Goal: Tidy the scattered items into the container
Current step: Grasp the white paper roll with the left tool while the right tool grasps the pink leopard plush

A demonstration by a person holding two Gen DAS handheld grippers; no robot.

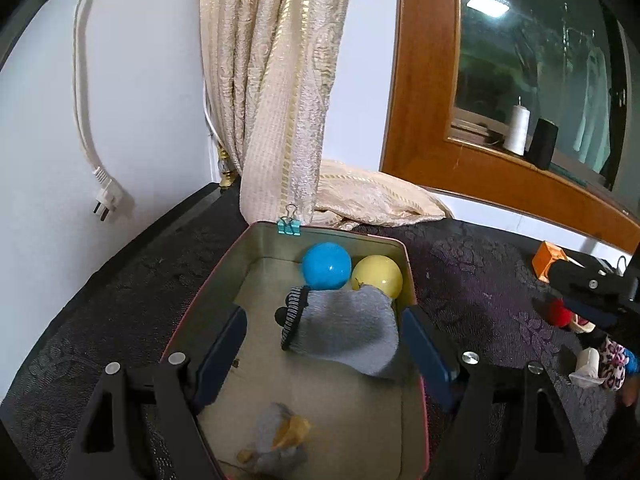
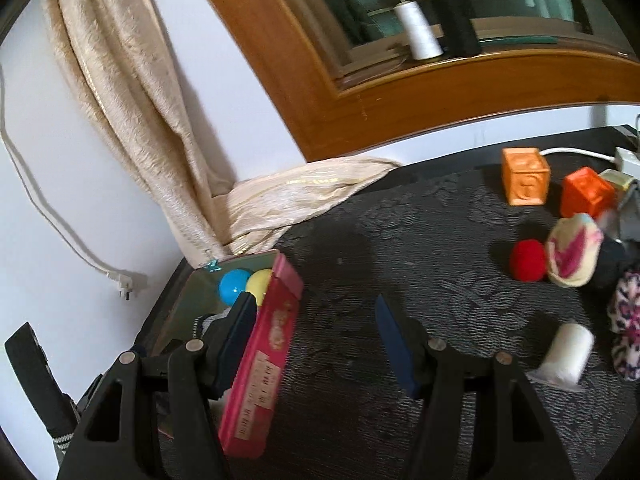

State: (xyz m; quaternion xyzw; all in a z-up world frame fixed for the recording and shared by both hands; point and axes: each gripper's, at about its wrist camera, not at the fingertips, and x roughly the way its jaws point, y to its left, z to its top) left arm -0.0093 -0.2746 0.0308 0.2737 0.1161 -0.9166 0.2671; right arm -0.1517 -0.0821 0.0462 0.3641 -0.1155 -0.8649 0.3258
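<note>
The open tin container (image 1: 224,276), pink outside, stands on the dark patterned cloth. Inside lie a blue ball (image 1: 326,266), a yellow ball (image 1: 380,274), a grey sock with a striped cuff (image 1: 348,336) and a crumpled grey and yellow item (image 1: 280,440). My left gripper (image 1: 326,344) hangs open over the tin, one finger either side of the grey sock. My right gripper (image 2: 316,320) is open and holds nothing, straddling the tin's right wall (image 2: 268,360). Scattered to the right are a red ball (image 2: 528,260), a cream and pink sock (image 2: 574,254), a white roll (image 2: 568,350), a leopard-print sock (image 2: 628,320) and two orange blocks (image 2: 526,178).
A cream curtain (image 1: 280,100) drapes onto the table behind the tin, with a teal binder clip (image 1: 289,225) on the tin's rim. A white plug (image 1: 106,196) dangles on the left wall. Thread spools (image 2: 418,30) stand on the wooden window sill. A white power strip (image 2: 628,158) lies far right.
</note>
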